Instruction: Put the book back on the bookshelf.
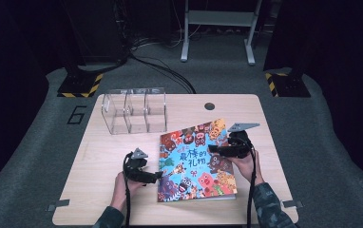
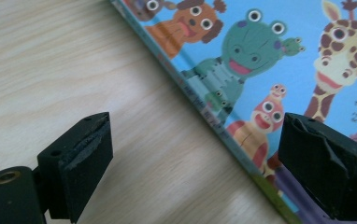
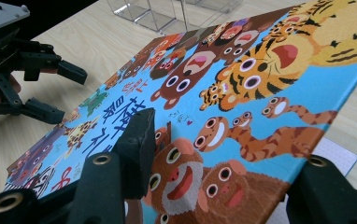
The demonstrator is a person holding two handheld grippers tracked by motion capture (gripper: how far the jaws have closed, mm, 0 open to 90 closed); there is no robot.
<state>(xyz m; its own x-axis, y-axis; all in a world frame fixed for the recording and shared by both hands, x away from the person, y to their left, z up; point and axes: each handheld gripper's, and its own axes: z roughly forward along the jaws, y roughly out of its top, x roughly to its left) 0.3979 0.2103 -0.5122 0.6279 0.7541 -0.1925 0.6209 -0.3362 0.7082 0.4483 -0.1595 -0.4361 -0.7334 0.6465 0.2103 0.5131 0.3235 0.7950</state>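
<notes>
**Picture book gripped at one edge, other gripper ready at the spine**

Pale wooden table (image 1: 99, 166) under dark surroundings. Its landmark, the picture book (image 1: 196, 161), lies in front of a clear box (image 1: 134, 110). My right gripper (image 3: 216, 154) is clamped on the book's right edge, tilting it up. My left gripper (image 2: 193, 158) gapes, straddling the spine without touching. A thin pinch could slip and drop the book.

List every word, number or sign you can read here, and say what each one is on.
"6": white numeral on the grey floor mat, left of the table.
"最棒的礼物": large title on the picture book cover, also partly seen in the right gripper view.
Small print on the book's spine: too blurred to read.
Yellow and black hazard stripes on the stand bases: no words.
</notes>
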